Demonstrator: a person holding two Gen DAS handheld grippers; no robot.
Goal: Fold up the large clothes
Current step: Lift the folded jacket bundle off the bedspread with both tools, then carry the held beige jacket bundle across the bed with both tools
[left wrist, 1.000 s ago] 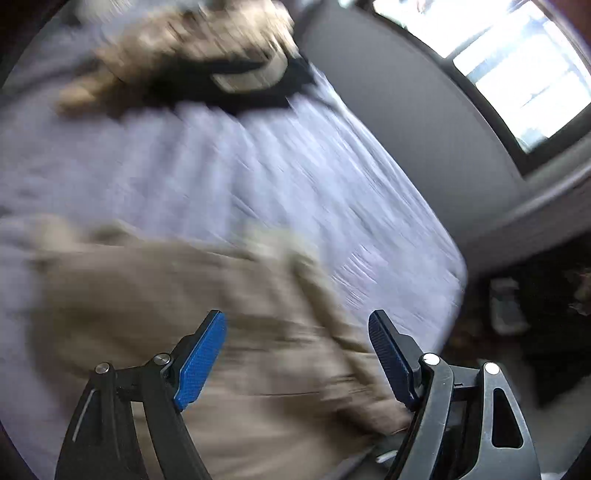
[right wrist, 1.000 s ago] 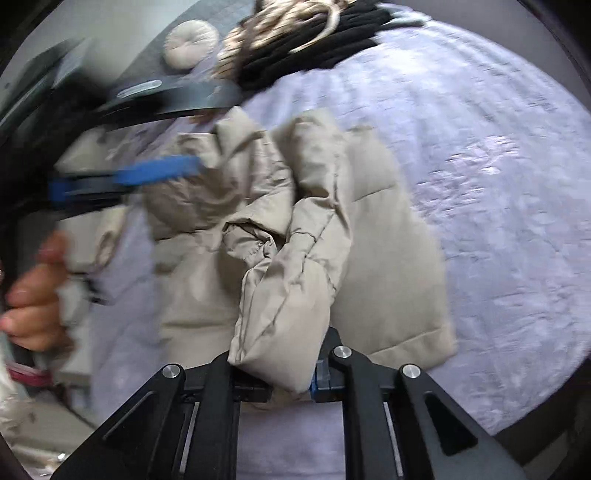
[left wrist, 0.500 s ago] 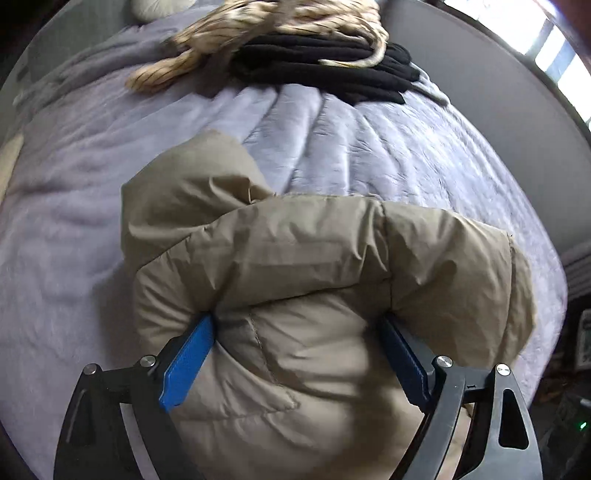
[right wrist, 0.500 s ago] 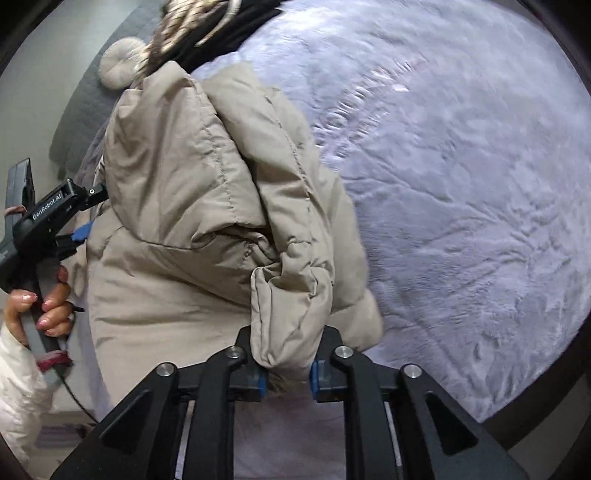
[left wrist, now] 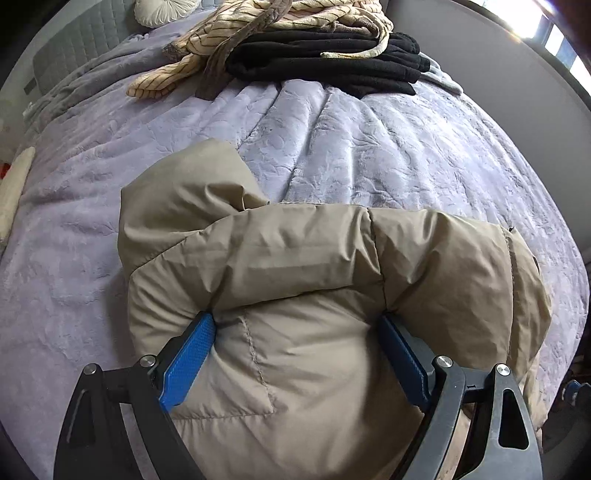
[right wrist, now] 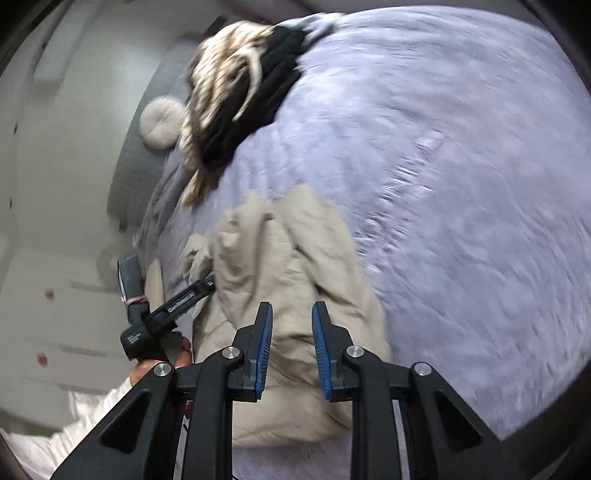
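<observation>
— Where's the coat sitting for you?

— The beige puffer jacket (left wrist: 306, 332) is bunched on the lilac bedspread (left wrist: 369, 147), right under my left tongs (left wrist: 295, 332). Their blue pads are spread wide, one on each side of a fat roll of the padding, touching the fabric at both ends but not pinching it together.

— And your other hand?

— My right tongs (right wrist: 291, 321) hang above the near end of the jacket (right wrist: 280, 266); their fingers (right wrist: 264, 343) stand a little apart with nothing between them — I see only cloth below the gap. That view is smeared, so fine detail is lost.

— Can you see one tool from the other?

— Yes. From the right view my left tongs (right wrist: 207, 286) show off to the left of the jacket, their tips buried at its edge, with my left hand (right wrist: 177, 354) on the handle.

— Anything beyond the jacket?

— Far ahead of both tongs lies a pile: a striped cream garment (left wrist: 280, 22) draped over folded black clothes (left wrist: 325, 62), and a round pale cushion (left wrist: 166, 11) just left of that, against the grey headboard (left wrist: 81, 51).
</observation>
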